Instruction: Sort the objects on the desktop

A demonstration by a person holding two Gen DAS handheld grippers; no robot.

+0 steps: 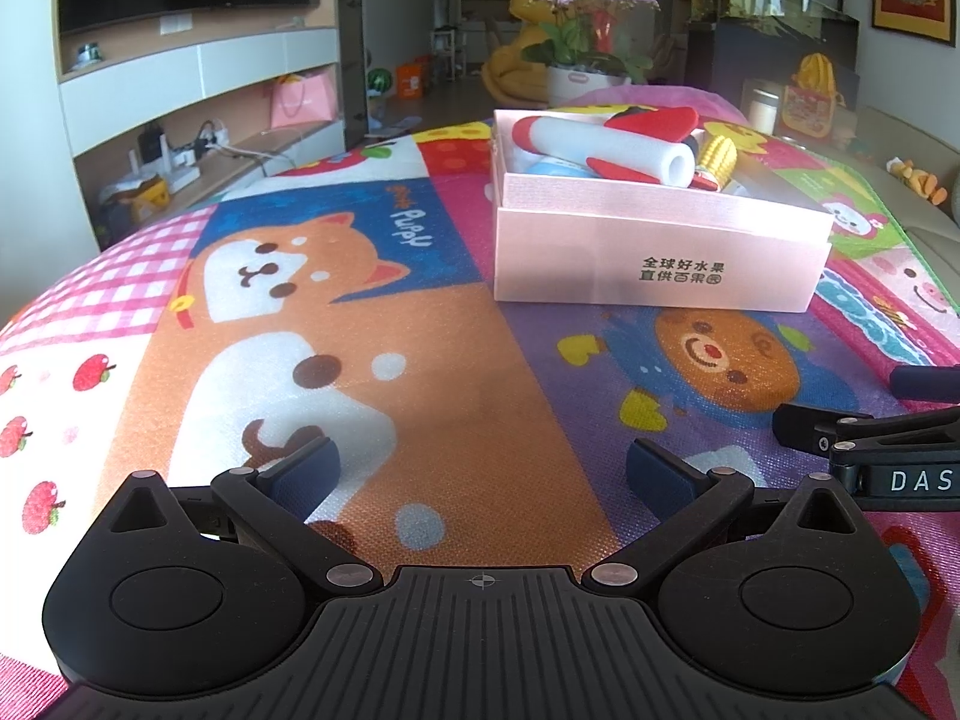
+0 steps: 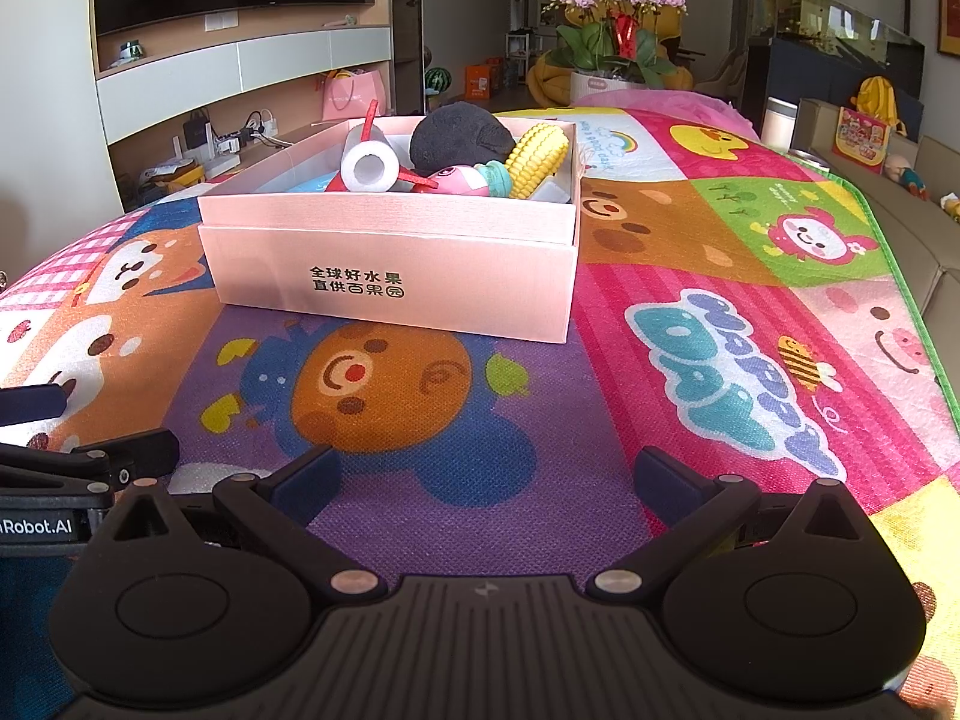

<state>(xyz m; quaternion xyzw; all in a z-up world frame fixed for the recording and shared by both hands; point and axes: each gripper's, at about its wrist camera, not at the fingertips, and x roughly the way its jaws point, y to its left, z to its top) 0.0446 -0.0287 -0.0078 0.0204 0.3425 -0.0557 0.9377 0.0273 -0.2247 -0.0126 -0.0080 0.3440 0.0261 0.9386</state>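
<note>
Left wrist view: our left tool [image 1: 480, 471] hovers spread, empty, over the cartoon mat [image 1: 372, 324]; pink box [image 1: 654, 252], w/ foam roll [image 1: 606, 147] inside, sits ahead-right. We'd judge sorting near done.

Right wrist view: right tool [image 2: 486, 477] also spread, empty; toy corn [image 2: 537, 159] & black plush [image 2: 459, 135] boxed. Mat edge right; approach from clear front.

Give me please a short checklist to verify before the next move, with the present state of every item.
1. Left hand-held gripper open and holding nothing: ok.
2. Right hand-held gripper open and holding nothing: ok.
3. Pink cardboard box upright on the colourful cartoon play mat: ok.
4. Toys are inside the box, for example the yellow plastic corn cob and the white foam tube: ok.
5. No loose object on the mat in front of both grippers: ok.
6. Mat behind the box: cannot tell.
</note>
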